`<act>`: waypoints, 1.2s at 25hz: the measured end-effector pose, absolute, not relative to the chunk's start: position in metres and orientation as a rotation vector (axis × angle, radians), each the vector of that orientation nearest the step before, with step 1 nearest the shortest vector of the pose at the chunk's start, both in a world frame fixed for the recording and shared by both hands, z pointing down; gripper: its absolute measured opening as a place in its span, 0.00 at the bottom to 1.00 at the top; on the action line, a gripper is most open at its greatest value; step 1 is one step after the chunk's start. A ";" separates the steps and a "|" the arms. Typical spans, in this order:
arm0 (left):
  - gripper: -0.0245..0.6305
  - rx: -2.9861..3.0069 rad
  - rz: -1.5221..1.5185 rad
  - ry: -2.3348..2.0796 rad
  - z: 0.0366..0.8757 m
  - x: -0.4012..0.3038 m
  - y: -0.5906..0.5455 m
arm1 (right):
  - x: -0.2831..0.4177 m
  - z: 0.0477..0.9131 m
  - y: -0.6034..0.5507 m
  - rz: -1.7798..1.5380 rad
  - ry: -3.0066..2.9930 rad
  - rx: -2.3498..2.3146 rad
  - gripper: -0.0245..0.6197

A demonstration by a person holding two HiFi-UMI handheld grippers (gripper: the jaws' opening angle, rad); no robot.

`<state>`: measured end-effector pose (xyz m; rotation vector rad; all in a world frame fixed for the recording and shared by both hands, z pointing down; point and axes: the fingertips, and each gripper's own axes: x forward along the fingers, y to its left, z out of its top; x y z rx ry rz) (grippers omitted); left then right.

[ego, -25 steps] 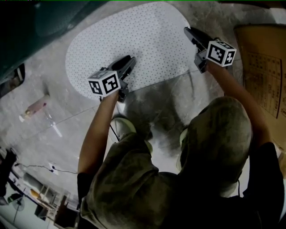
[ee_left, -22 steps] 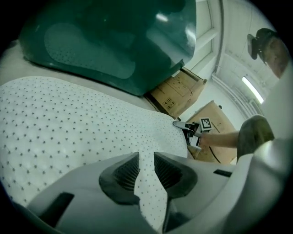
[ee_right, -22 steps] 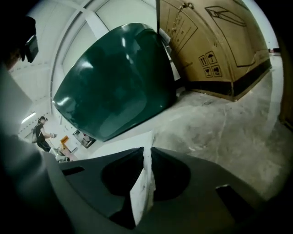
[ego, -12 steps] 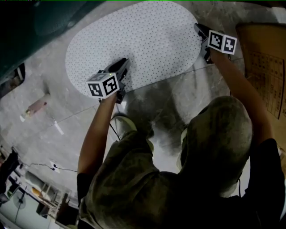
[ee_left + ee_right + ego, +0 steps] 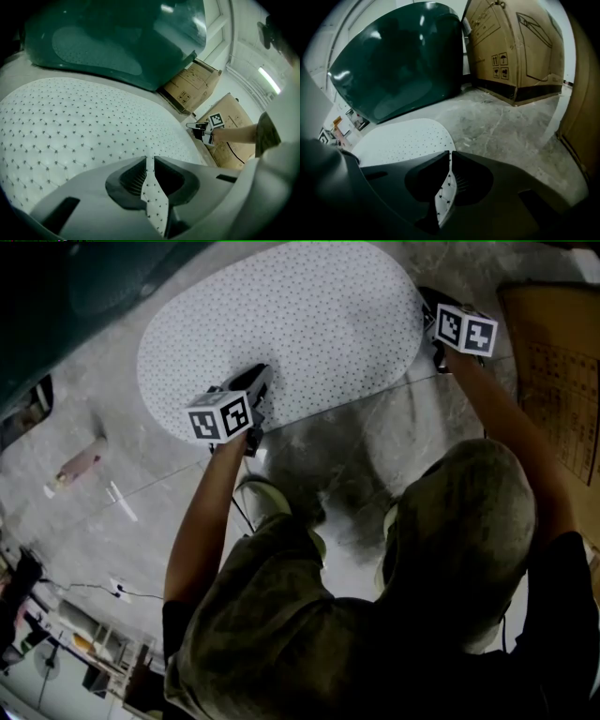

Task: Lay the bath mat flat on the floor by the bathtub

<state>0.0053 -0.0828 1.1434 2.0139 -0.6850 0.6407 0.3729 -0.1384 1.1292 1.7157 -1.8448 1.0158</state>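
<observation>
White dotted fabric stood pinched between the pads of both tongs. The left gripper (image 5: pixel 149 161) was clamped on the near long edge of the bath mat (image 5: pixel 281 324), its jaws having just been closing on that raised fold. The right gripper (image 5: pixel 451 157) was clamped on the mat's rounded right end, its jaws likewise having just drawn closer with the edge between them. Both grippers pointed downward, low over the mat. The oval mat lay spread on the mottled grey concrete floor (image 5: pixel 375 446), its far side just beside the dark green bathtub (image 5: pixel 117 42). Brown cardboard boxes (image 5: pixel 515 47) stood past the mat's right end, and a pinkish bottle (image 5: pixel 77 465) lay on the floor well off to the left
</observation>
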 end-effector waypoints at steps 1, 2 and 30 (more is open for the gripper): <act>0.14 2.020 0.649 -0.689 1.144 0.006 -0.083 | 0.367 1.131 -0.137 1.013 -1.877 1.670 0.09; 0.14 2.025 0.660 -0.688 1.145 0.007 -0.083 | 0.359 1.135 -0.134 1.034 -1.906 1.616 0.08; 0.07 2.044 0.613 -0.702 0.856 -0.136 -0.065 | 0.244 0.965 0.015 1.430 -1.649 1.295 0.07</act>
